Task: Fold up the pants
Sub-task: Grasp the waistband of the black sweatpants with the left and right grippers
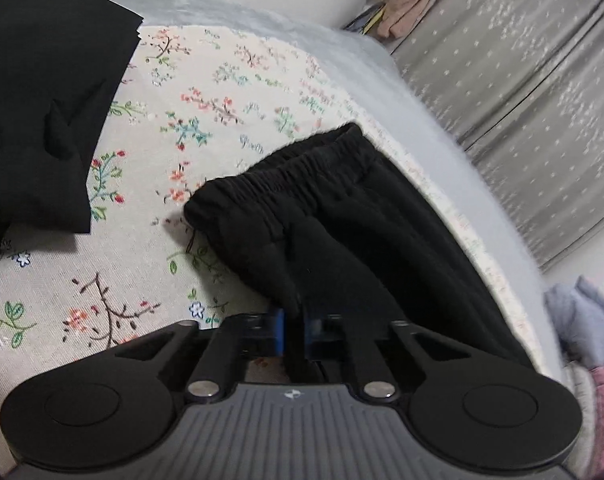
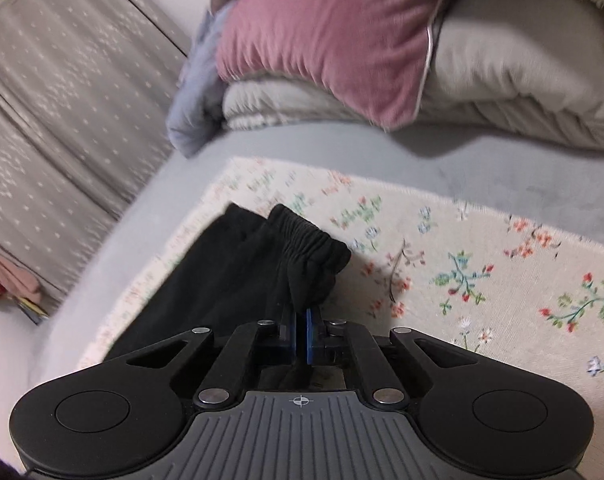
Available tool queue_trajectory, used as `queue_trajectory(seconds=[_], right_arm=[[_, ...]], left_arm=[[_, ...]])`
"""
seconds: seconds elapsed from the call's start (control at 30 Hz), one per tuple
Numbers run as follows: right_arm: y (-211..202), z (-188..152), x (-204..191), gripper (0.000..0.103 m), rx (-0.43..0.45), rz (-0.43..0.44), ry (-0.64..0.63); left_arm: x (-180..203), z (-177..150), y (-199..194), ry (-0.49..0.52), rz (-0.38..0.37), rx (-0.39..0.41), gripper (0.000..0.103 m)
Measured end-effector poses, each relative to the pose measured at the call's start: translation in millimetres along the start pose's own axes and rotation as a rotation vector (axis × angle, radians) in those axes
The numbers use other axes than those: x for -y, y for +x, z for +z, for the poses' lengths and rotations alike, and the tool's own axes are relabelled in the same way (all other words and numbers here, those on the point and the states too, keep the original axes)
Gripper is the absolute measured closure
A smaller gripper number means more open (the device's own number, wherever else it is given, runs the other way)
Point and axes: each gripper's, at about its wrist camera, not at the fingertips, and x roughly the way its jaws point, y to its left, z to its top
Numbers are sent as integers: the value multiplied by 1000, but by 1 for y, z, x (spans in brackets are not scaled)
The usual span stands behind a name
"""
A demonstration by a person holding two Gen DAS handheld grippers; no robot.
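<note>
- Left gripper (image 1: 295,330): matte black linkage arms, two silver pivot screws, blue pads on the fingers (image 1: 278,330).
- Its near body is ribbed grey with a small white mark — flanked by two round black discs.
- Right gripper (image 2: 302,334): same build, blue pads, a white crosshair mark on the grey ribbing.

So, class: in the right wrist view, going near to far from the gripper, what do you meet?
Right gripper → black pants → floral cloth → grey-blue bed sheet → pink pillow.

Black pants (image 1: 365,216) on a floral cloth (image 1: 222,92)
Elastic waistband (image 2: 309,240) gathered, fabric bunched and partly folded, lying flat.
</note>
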Motion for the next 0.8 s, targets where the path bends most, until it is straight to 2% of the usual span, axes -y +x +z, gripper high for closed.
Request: queue_trajectory(seconds=[0.17,0.3,0.37,0.4,0.43,0.5,0.67,0.8], right_arm=[[-15,4,4,99,-13,20,-7],[-28,1,10,99,-35,3,-27],[-31,0,13,99,-51,-13,-45],[-32,-1,14,99,-57,-20,-57],[-31,-2,13,99,-61,-26,-74],[-31,-4,13,99,-65,-36,-92],[-28,-7,10,99,-64,-43,-103],[-27,-8,5,99,-53,-44,-120]], left_arm=[[-5,-2,-18,-33,-50,11,102],[-11,-3,-25,-52,-34,-14,98],[-17,-3,-28,-90,-20,-27,71],[-19,-2,-29,-105,-16,-34,34],[-20,-1,-30,-116,-2,-32,13],[-23,1,-34,-120,11,-1,9],[-24,2,-24,-147,-3,0,8],[-8,-2,-6,-73,13,25,9]])
